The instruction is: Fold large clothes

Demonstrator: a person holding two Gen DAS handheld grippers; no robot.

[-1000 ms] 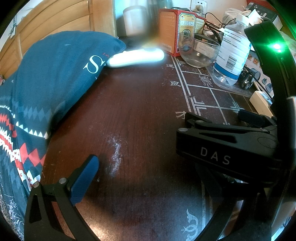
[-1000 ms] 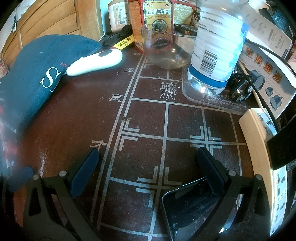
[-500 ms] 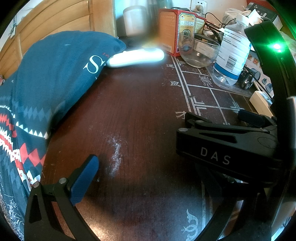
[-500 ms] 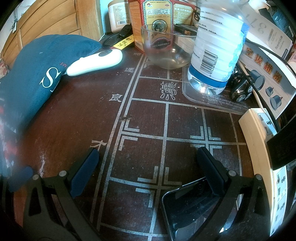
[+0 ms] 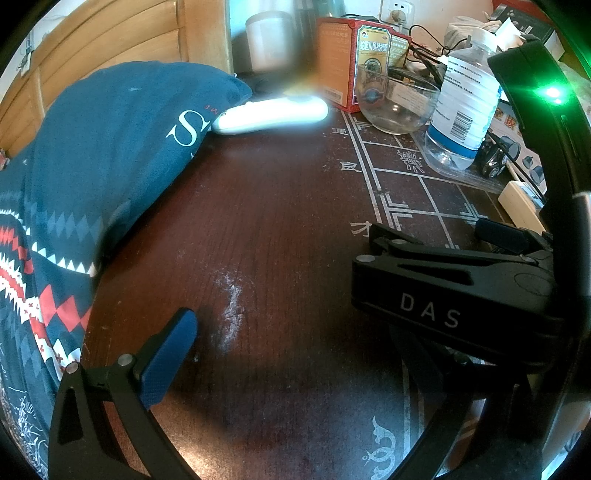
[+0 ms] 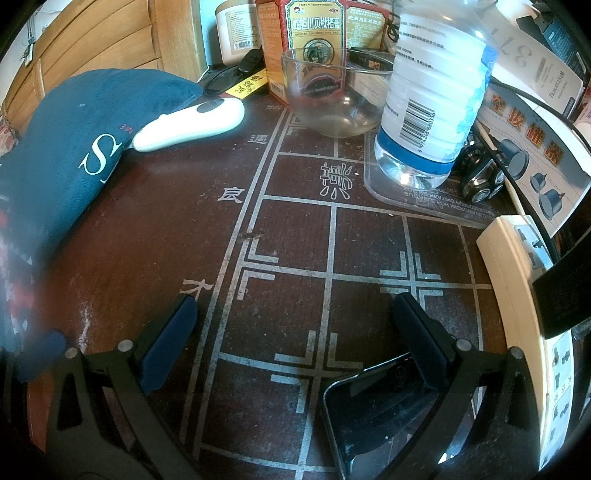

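Note:
A dark teal garment with a white S and red-and-white diamond bands lies bunched along the left side of the dark wooden table. The right wrist view shows it at the left too. My left gripper hovers open over bare table to the garment's right, holding nothing. Its right finger is hidden behind the black body of my right gripper. My right gripper stands open and empty over the table's painted grid lines, well right of the garment.
A white handheld device touches the garment's far edge. A glass bowl, water bottle and red boxes crowd the back. A phone lies under the right finger. A power strip runs along the right edge.

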